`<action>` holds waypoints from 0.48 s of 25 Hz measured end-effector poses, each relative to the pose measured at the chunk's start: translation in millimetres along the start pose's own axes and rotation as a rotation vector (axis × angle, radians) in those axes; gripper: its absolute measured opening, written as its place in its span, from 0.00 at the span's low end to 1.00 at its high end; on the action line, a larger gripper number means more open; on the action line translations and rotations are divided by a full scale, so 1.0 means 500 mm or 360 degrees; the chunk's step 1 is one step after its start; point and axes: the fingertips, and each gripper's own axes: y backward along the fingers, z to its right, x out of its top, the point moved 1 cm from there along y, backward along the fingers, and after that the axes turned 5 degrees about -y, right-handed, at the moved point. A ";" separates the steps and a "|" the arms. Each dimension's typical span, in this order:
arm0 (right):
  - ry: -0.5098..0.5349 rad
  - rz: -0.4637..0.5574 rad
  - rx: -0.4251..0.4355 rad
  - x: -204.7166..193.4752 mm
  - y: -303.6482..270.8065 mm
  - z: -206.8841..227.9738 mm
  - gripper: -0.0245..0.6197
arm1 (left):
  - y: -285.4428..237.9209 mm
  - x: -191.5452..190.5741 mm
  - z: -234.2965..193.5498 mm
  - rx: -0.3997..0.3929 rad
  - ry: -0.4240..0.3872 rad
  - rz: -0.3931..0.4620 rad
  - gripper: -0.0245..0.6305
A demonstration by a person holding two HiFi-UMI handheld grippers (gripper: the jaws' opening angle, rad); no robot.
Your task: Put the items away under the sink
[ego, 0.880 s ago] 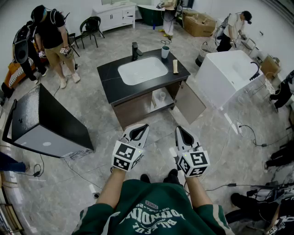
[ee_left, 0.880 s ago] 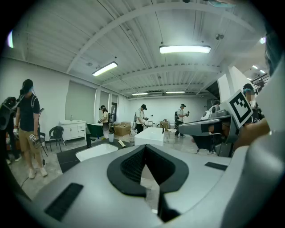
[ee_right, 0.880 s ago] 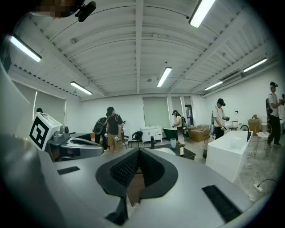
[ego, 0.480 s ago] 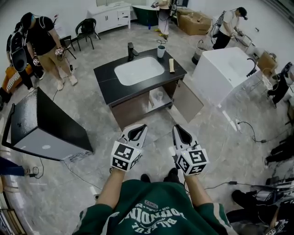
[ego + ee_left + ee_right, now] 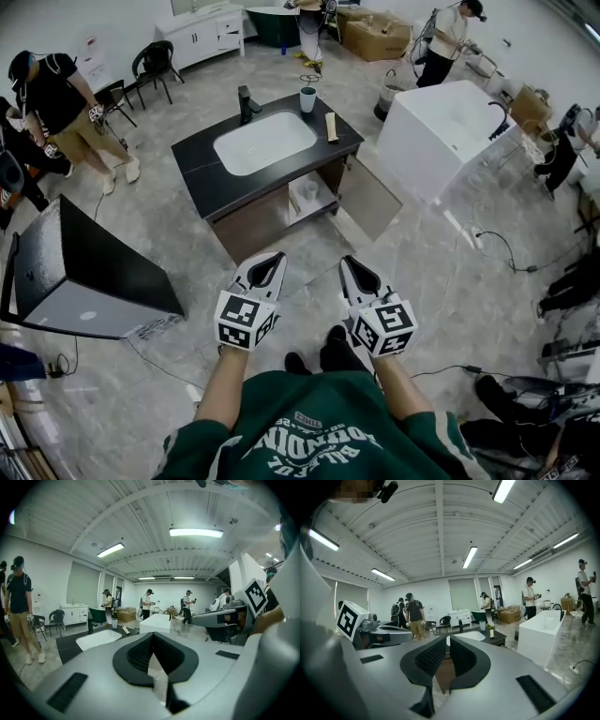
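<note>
In a grey-floored room, the vanity's dark surface [image 5: 199,178] carries a cup [image 5: 307,99] and a pale stick-like item [image 5: 331,127] at its far right edge, neither yet put away. Below, the cabinet door [image 5: 372,208] stands open, with a pale object [image 5: 308,192] on the shelf. The left hand-held gripper [image 5: 275,259] and right hand-held gripper [image 5: 344,262] hover well short, jaws together, empty.

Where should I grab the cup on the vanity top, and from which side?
Take the cup across its round wall just below the rim, coming in level. It stands upright at the counter's far right corner; the tap is to its left and the flat stick lies nearer, so the counter's right end looks the clearest approach.
</note>
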 end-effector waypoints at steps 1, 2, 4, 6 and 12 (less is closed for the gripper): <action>-0.0006 -0.0008 -0.0009 -0.001 0.000 0.010 0.11 | -0.009 0.000 -0.001 0.0002 0.0004 0.0007 0.05; -0.0015 -0.0015 -0.0019 -0.003 -0.001 0.021 0.11 | -0.021 -0.001 0.000 0.0001 0.0005 0.0008 0.05; -0.0043 -0.0026 -0.0032 -0.007 -0.010 0.048 0.11 | -0.050 -0.007 0.002 -0.0014 0.0006 -0.0007 0.05; -0.0078 -0.0036 -0.0038 -0.014 -0.026 0.078 0.11 | -0.084 -0.016 0.005 -0.0033 0.0008 -0.0029 0.05; -0.0124 -0.0047 -0.0016 0.000 -0.105 0.153 0.11 | -0.188 -0.014 -0.017 -0.0049 0.0017 -0.0068 0.05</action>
